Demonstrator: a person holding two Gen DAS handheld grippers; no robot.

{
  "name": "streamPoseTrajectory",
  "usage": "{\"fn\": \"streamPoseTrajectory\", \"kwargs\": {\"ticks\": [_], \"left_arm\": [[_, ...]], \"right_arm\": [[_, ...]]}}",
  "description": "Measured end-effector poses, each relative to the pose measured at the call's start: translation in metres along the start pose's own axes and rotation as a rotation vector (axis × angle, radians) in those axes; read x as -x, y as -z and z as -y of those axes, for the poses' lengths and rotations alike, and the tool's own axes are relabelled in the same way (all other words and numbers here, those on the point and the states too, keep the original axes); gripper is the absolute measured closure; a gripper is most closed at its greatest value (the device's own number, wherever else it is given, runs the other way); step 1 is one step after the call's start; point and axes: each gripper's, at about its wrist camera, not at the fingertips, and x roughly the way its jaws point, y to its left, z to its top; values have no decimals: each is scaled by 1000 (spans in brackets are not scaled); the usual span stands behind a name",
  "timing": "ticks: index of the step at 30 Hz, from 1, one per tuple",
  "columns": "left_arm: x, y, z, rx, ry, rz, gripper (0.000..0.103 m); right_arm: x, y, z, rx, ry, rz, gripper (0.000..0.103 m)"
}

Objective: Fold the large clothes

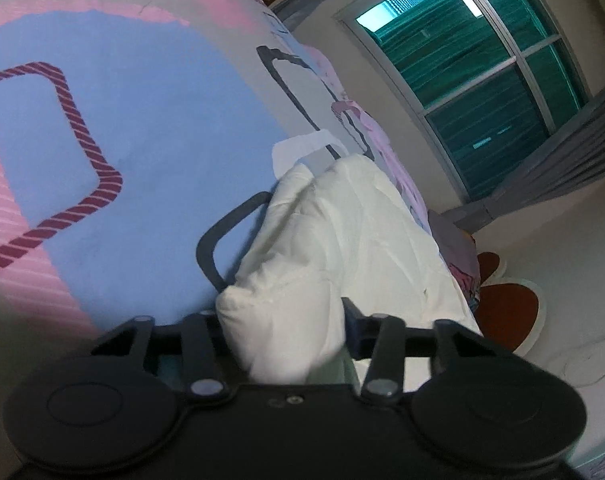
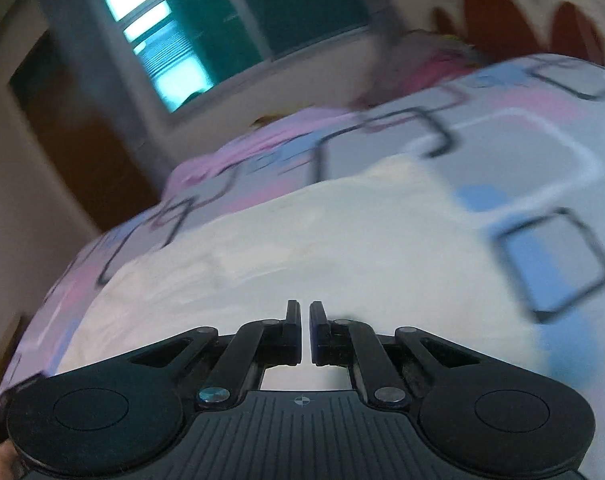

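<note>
A white garment (image 1: pixel 354 232) lies bunched on the patterned bed sheet (image 1: pixel 142 120). Its near end rises as a thick fold into my left gripper (image 1: pixel 286 316), which is shut on it. The fold hides the left finger, and the right finger (image 1: pixel 351 314) presses against the cloth's side. In the blurred right wrist view the same white garment (image 2: pixel 302 240) spreads flat across the sheet (image 2: pixel 522 152). Above it hovers my right gripper (image 2: pixel 305 310), shut, with only a thin slit between its fingers and nothing seen in it.
The bed's edge runs beside a pale floor with a red and white rug (image 1: pixel 506 312). A window (image 1: pixel 482 68) with grey curtains (image 1: pixel 562 160) fills the far wall. A brown door (image 2: pixel 74 136) stands left of the window. A pinkish heap (image 2: pixel 434 64) lies at the bed's far end.
</note>
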Motion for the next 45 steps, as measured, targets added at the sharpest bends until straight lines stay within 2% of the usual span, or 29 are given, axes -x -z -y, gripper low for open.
{"fn": "streamPoseTrajectory", "kwargs": {"ticks": [1,5,11,14,15,20,26,30,31,32,33,35,38,41,42,43,45], "left_arm": [[1,1,2,-14,-1,2,67],[4,2,7,-46,-11,7,67],[6,0,13,-107,-23,-13,65],[10,-1,18,-131,-10,-3,74],[13,-1,23,-152,0,8,78],[25,-2,52,-260,39,45,79],[35,-2,87,-360,83,62,80],[41,0,112,-418,85,68,80],[42,1,118,-437,90,72,80],[44,3,127,-471,86,77,80],[46,5,133,-500,83,80,80],[49,12,148,-555,84,83,80],[55,25,172,-618,78,85,80],[63,46,206,-722,86,96,80],[65,54,219,-759,86,100,80],[66,62,232,-797,82,100,80],[63,78,258,-869,78,88,80]], "right_arm": [[-9,1,-10,24,-14,-12,102],[-37,3,-41,77,-21,-41,103],[-58,11,-58,107,-34,-84,103],[-84,26,-57,126,38,-174,103],[-90,30,-54,122,46,-180,103],[-106,35,-40,118,45,-194,103],[-106,41,-32,97,32,-191,103],[-101,30,-33,57,38,-235,103],[-93,26,-34,41,42,-224,103],[-81,23,-37,41,12,-178,103],[-79,24,-38,51,3,-185,103],[-94,34,-32,44,-15,-267,103],[-101,38,-24,50,-58,-268,103],[-100,32,-13,45,-119,-297,103],[-92,27,-2,5,-137,-292,103],[-77,21,11,-45,-165,-240,103],[-54,13,34,-62,-163,-190,103]]}}
